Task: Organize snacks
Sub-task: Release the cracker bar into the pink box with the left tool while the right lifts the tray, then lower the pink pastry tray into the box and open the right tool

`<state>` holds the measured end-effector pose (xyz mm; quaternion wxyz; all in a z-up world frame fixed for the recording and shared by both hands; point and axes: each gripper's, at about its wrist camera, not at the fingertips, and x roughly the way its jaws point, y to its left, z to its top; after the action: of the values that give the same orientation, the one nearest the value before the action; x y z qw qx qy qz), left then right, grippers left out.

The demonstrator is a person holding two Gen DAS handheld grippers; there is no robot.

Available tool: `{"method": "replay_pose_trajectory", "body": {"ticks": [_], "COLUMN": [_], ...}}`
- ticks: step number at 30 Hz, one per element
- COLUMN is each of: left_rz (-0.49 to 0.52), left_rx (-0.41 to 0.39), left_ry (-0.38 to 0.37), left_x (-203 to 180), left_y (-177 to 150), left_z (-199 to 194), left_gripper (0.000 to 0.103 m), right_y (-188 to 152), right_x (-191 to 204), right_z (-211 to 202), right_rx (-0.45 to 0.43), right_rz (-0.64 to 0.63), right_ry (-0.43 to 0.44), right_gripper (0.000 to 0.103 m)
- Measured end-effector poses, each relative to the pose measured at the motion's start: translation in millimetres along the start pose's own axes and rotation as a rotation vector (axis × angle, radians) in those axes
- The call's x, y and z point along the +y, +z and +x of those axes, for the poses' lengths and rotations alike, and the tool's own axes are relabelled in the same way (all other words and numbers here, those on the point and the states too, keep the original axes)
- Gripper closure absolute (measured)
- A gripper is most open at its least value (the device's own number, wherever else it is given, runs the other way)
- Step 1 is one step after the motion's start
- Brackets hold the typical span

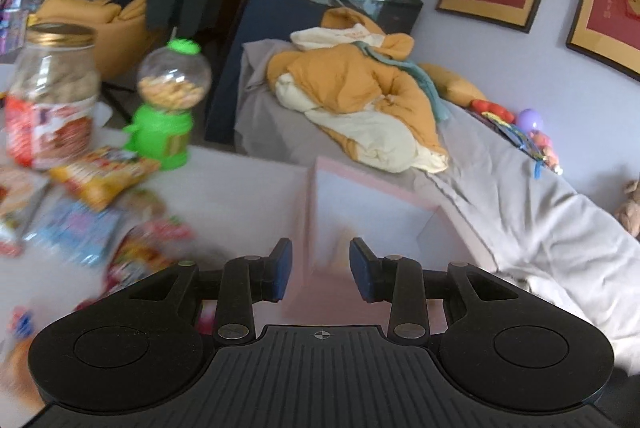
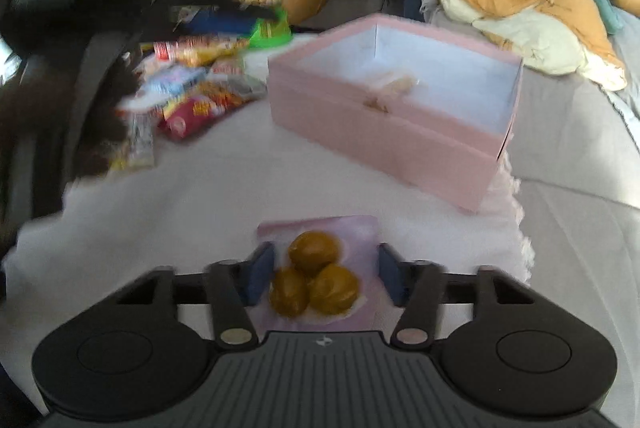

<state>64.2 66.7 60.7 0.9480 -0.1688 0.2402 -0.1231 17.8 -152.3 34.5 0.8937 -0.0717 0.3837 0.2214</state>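
Right gripper (image 2: 326, 274): pinching bun packet (image 2: 320, 268). Left gripper (image 1: 320, 270): spread, empty. Pink box (image 2: 384, 144) ahead; snack pile (image 2: 192, 96), green dispenser (image 1: 166, 100) beside.

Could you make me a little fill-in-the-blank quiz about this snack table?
The open box is colored ____.
The snack dispenser has a base colored ____.
The packet between the right gripper fingers shows ____ round brown buns.
The left gripper holds ____.

Missing words: pink; green; three; nothing
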Motion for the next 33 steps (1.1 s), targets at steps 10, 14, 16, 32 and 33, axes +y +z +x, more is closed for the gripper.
{"method": "replay_pose_trajectory", "body": {"ticks": [10, 14, 16, 32, 33], "left_rz": [0.011, 0.033, 0.034, 0.049, 0.049], "left_rx": [0.101, 0.155, 0.180, 0.200, 0.202], "left_ry": [0.027, 0.014, 0.004, -0.026, -0.026], "left_x": [17, 13, 11, 2, 1], "left_y": [-46, -64, -70, -76, -77], "left_z": [-38, -34, -31, -36, -35], "left_gripper": [0.066, 0.066, 0.066, 0.066, 0.066], "right_y": [51, 34, 20, -1, 1], "right_x": [-4, 7, 10, 1, 3], "right_z": [-21, -16, -9, 0, -4], "right_rx": [-0.041, -0.008, 0.004, 0.057, 0.043], "right_rz": [-0.015, -0.084, -0.111, -0.069, -0.078], "right_ry": [0.022, 0.017, 0.005, 0.033, 0.017], "right_gripper": [0.092, 0.043, 0.033, 0.030, 0.031]}}
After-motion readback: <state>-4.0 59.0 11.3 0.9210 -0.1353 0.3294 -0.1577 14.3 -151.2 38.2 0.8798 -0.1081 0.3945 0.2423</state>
